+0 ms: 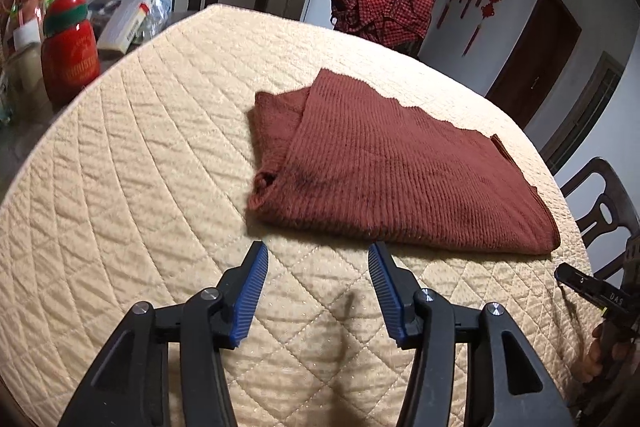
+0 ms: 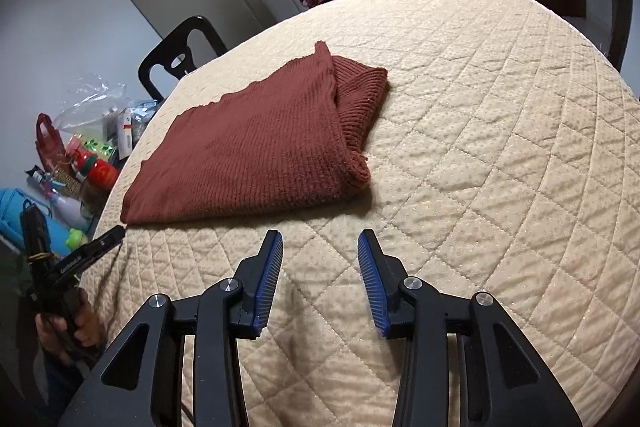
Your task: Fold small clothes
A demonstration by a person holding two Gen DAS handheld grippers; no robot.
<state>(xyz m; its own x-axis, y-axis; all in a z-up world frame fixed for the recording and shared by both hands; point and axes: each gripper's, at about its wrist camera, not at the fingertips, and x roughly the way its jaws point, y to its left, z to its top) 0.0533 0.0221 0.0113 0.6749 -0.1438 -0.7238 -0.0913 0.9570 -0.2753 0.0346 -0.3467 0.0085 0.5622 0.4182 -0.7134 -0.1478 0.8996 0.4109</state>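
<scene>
Both the left gripper [image 1: 318, 257] and right gripper [image 2: 320, 245] hold their fingers wide, empty, near the folded sweater [image 1: 396, 167].

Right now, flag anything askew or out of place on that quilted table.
The rust knit sweater lies folded, but ribbed layers poke out past its top layer at one end, so the edges don't line up. Both grippers hang open, apart from it.

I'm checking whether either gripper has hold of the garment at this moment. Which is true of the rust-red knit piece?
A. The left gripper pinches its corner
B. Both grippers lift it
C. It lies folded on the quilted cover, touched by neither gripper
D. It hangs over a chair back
C: the knit piece lies folded on the quilted cover, with the left gripper and right gripper open short of it.
</scene>
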